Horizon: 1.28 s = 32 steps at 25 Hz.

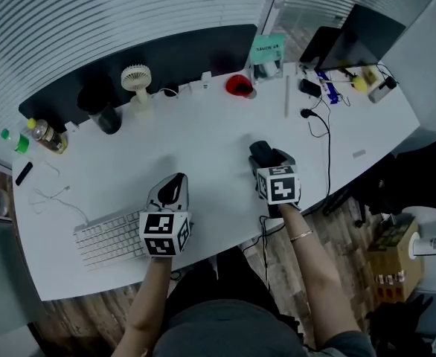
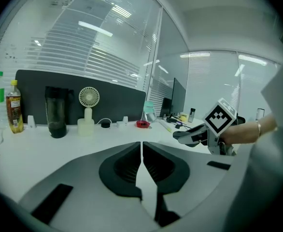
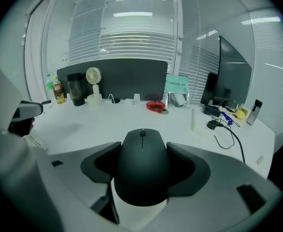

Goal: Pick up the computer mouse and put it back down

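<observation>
The right gripper (image 1: 267,158) is clamped on the black mouse (image 3: 142,164), its two jaws pressing the mouse's sides, scroll wheel facing away (whether the mouse is clear of the desk (image 1: 203,136) is hard to tell). It sits over the near middle of the desk, right of the keyboard (image 1: 106,236). The left gripper (image 2: 141,151) is empty with its jaws together, over the keyboard's right end. A small fan (image 1: 136,80) and a monitor (image 1: 359,39) stand along the far edge
</observation>
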Each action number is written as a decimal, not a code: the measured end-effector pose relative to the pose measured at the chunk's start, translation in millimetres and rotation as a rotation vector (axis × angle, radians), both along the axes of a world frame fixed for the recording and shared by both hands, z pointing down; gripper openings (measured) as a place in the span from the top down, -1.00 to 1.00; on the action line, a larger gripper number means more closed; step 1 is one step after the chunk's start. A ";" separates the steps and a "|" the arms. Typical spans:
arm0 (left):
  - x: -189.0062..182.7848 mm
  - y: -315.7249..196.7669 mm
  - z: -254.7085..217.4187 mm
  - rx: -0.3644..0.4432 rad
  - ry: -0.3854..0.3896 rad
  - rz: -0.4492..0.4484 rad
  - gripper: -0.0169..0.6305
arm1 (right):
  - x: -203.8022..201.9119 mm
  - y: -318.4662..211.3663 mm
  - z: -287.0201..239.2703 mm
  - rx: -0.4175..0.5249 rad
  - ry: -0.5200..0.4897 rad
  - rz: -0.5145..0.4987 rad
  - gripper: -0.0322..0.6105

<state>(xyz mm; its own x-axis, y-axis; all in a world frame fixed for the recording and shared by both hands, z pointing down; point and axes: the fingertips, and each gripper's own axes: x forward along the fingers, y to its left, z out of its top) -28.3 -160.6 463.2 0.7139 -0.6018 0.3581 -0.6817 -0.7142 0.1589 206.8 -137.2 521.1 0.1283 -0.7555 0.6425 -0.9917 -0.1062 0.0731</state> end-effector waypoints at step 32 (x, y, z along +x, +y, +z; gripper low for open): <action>147.3 -42.2 33.0 -0.071 -0.086 0.006 0.85 | 128.0 -72.1 45.5 -0.047 -0.070 -0.042 -0.03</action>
<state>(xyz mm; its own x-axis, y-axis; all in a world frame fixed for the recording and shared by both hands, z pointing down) 119.0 -202.8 496.1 0.6823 -0.5685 0.4597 -0.6908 -0.7071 0.1508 334.8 -209.2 566.6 0.0505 -0.7277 0.6840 -0.9980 -0.0626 0.0070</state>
